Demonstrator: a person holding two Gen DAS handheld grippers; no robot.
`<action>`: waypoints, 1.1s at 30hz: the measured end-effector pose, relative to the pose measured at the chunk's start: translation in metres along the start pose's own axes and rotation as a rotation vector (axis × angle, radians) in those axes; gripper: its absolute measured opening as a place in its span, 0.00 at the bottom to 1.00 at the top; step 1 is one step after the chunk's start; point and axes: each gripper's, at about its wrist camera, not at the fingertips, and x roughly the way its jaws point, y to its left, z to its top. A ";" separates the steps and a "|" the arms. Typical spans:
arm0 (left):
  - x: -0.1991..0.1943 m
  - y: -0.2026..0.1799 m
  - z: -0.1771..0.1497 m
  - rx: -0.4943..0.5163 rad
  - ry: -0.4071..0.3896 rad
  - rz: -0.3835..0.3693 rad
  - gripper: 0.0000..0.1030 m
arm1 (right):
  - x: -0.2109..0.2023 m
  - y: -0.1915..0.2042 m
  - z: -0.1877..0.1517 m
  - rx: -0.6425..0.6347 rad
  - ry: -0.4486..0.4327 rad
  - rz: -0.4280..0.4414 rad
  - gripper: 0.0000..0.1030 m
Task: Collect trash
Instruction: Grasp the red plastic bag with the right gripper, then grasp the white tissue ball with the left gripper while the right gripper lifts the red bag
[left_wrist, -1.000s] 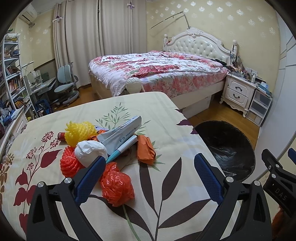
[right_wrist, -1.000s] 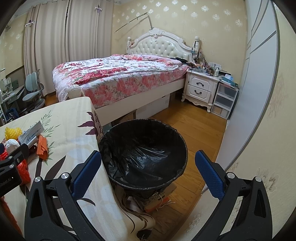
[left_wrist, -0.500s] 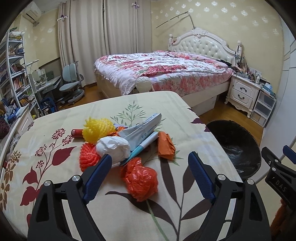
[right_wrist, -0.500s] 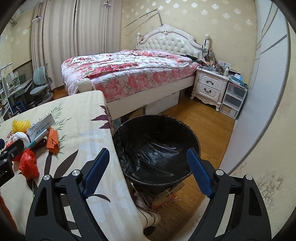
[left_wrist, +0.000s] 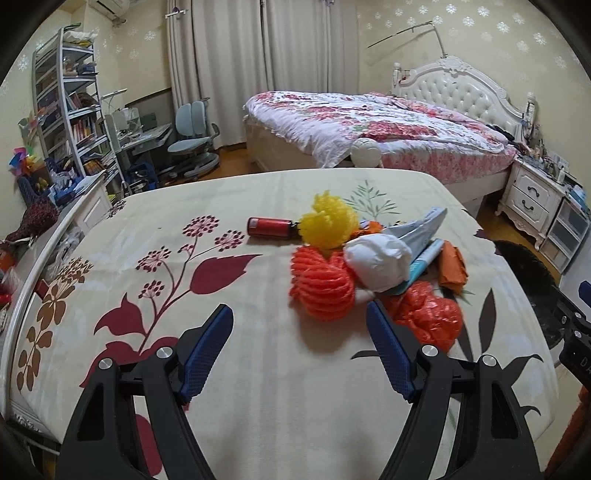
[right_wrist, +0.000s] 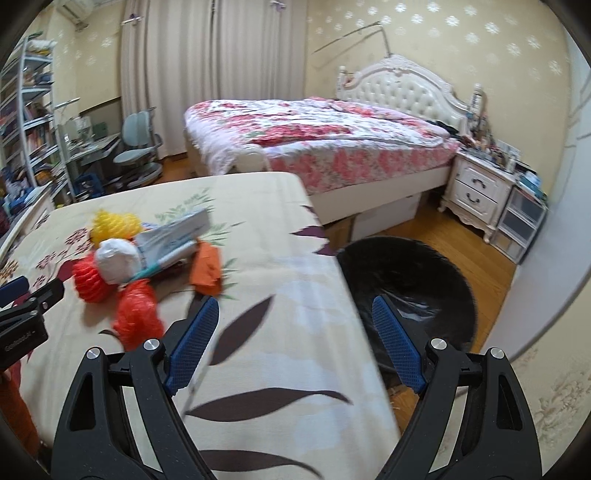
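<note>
Both tongs swung left from the black bin (right_wrist: 413, 280) toward the trash pile (left_wrist: 369, 266) on the tabletop (left_wrist: 221, 295): left tongs (left_wrist: 299, 347) narrowing on nothing, right tongs (right_wrist: 295, 339) released and empty — pickup looked next.

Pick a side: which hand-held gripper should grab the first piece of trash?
Left. The left hand-held gripper, jaws closing on nothing, sits just short of the red net ball; the right hand-held gripper faces bare cloth near the bin.
</note>
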 end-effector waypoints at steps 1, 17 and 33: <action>0.001 0.006 -0.002 -0.005 0.004 0.009 0.73 | 0.000 0.009 0.001 -0.012 0.004 0.021 0.81; 0.018 0.074 -0.019 -0.110 0.045 0.113 0.77 | 0.018 0.102 -0.004 -0.164 0.079 0.176 0.81; 0.022 0.048 -0.021 -0.099 0.059 0.049 0.77 | 0.020 0.090 -0.017 -0.174 0.119 0.218 0.39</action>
